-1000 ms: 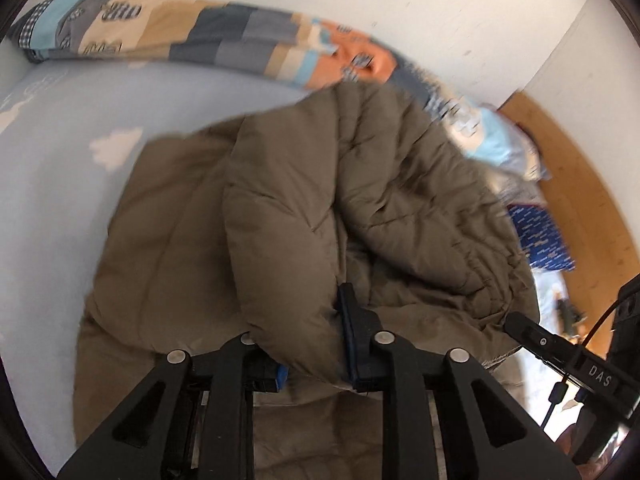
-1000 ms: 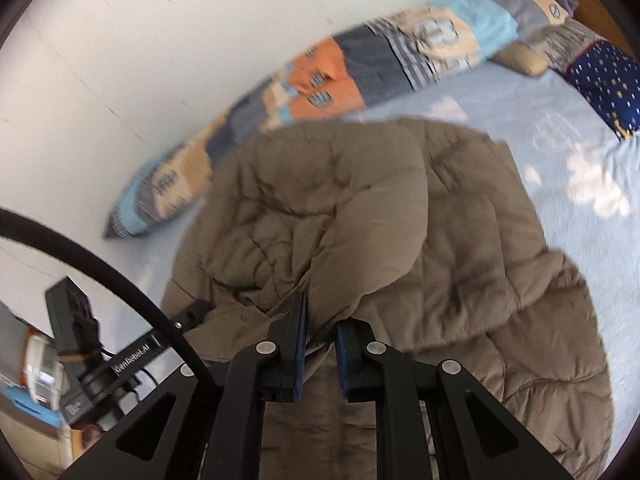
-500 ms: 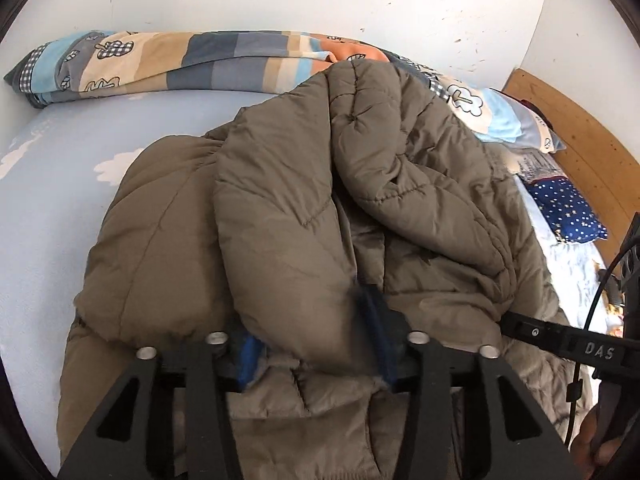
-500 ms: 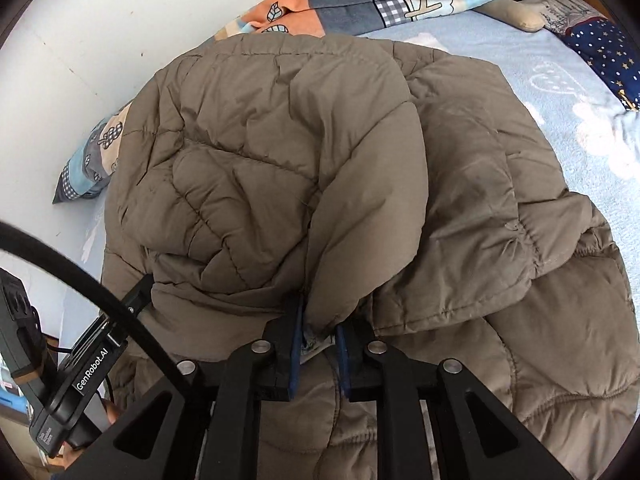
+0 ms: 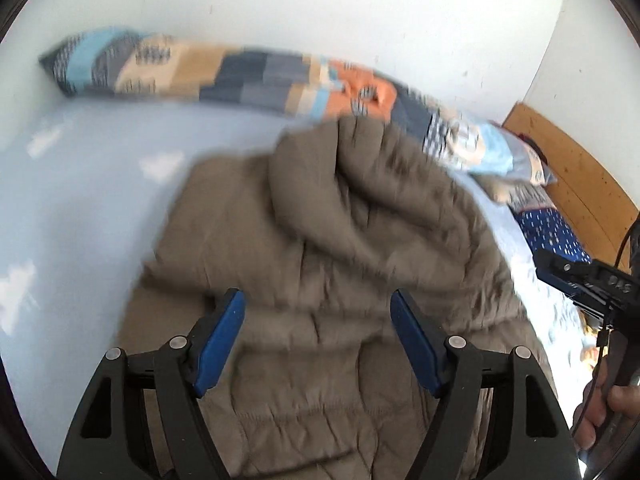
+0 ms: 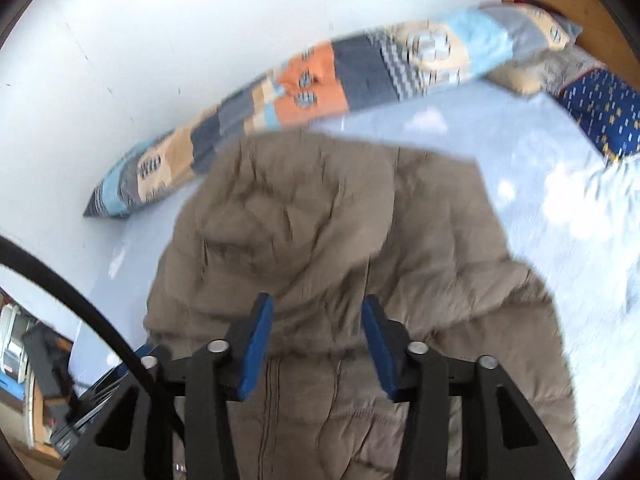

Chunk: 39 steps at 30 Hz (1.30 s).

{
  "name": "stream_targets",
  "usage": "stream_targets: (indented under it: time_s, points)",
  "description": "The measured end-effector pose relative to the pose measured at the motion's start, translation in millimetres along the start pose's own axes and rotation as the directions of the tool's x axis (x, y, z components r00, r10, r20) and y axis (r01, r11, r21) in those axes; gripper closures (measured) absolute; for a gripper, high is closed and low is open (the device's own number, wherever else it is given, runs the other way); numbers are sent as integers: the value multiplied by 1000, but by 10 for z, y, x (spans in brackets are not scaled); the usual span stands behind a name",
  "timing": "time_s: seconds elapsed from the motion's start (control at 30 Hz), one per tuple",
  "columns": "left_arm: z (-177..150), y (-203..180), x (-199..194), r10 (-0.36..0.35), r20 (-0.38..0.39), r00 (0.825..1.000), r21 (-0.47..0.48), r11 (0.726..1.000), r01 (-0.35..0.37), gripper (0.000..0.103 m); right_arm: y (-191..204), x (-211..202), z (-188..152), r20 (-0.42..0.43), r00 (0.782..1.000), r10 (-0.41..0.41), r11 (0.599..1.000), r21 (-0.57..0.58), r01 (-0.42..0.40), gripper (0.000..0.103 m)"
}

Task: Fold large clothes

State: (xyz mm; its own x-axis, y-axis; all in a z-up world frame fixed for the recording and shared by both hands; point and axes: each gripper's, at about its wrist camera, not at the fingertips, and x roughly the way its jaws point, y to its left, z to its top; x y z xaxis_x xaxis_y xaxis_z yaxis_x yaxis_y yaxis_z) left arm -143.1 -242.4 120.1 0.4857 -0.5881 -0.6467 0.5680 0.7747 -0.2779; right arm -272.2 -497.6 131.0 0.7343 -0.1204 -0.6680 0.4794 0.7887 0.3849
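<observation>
The brown puffer jacket (image 5: 352,280) lies folded over itself in the middle of the bed (image 5: 80,208), its far end near the patchwork pillow (image 5: 248,76) along the wall-side edge. The left gripper (image 5: 318,334) has just been opening; its jaws stand wide, nothing pinched. The right gripper (image 6: 318,346) has likewise been opening, apparently clear of the fabric, though blur hides detail.
</observation>
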Motion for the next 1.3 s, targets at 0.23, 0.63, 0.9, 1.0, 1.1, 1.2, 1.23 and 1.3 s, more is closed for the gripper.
stream_targets:
  time_s: [0.23,0.63,0.9,1.0,1.1,1.2,1.23,1.3]
  points:
    - [597,-235,464,116,35,993,175,977,-121,24,167,211,314,85,996,-41,997,-59,46,66]
    - [373,68,1114,160,-70,985,172,974,-146,24,32,997,106,-133,982,-136,987,-101,123,66]
    - [1170,-372,768,77,56,995,198,976,-87,24,81,588,279,-46,997,-59,998,-33,57,66]
    - [1479,-681,1207,130,1,991,244,961,-127,24,65,469,332,-7,1000,-10,1000,6,10,66]
    - [1691,-810,1636,155,-48,987,246,959,-139,24,19,437,370,16,1000,-17,1000,16,16,66]
    - [1749,-825,2140,196,-143,970,275,949,-151,24,-55,439,399,21,1000,-22,999,27,22,66]
    - [1714,-806,2268,220,-170,961,276,946,-168,24,-78,444,416,19,1000,-22,999,30,22,66]
    - [1584,-677,2554,247,-249,936,272,946,-178,24,-129,476,427,14,999,-34,999,32,33,66]
